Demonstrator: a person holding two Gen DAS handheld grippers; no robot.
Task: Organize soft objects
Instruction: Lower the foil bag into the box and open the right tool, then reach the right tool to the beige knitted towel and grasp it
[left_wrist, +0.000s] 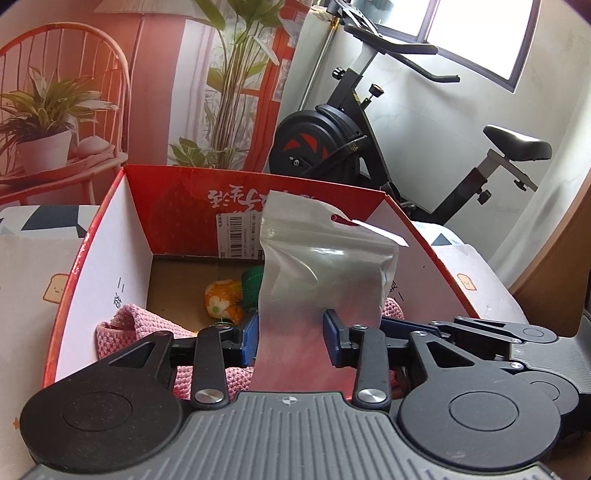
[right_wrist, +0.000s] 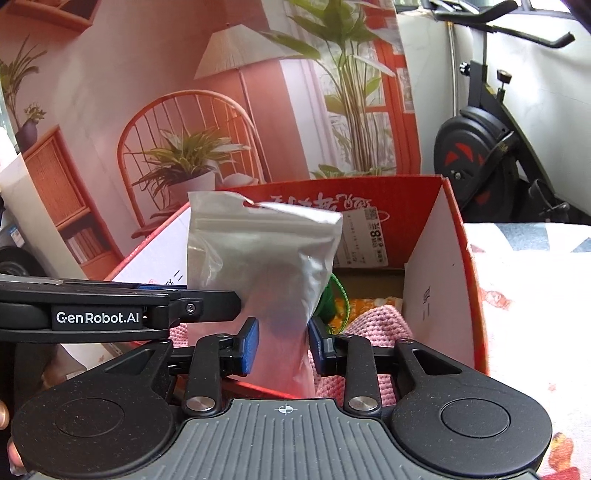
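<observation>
A silvery plastic zip bag (left_wrist: 325, 266) stands upright between the blue pads of my left gripper (left_wrist: 291, 332), over the near edge of a red cardboard box (left_wrist: 177, 192). The same bag (right_wrist: 258, 266) also stands between the pads of my right gripper (right_wrist: 282, 345). Both grippers press on its lower part. Inside the box lie a pink knitted cloth (left_wrist: 129, 325), an orange flowered soft toy (left_wrist: 221, 299) and a green netted item (left_wrist: 253, 284). The left gripper's arm (right_wrist: 110, 310) crosses the right wrist view at the left.
The box sits on a surface covered with a patterned cloth (right_wrist: 535, 277). An exercise bike (left_wrist: 351, 140) stands behind the box to the right. A printed backdrop with a chair and plants (right_wrist: 184, 129) stands behind the box.
</observation>
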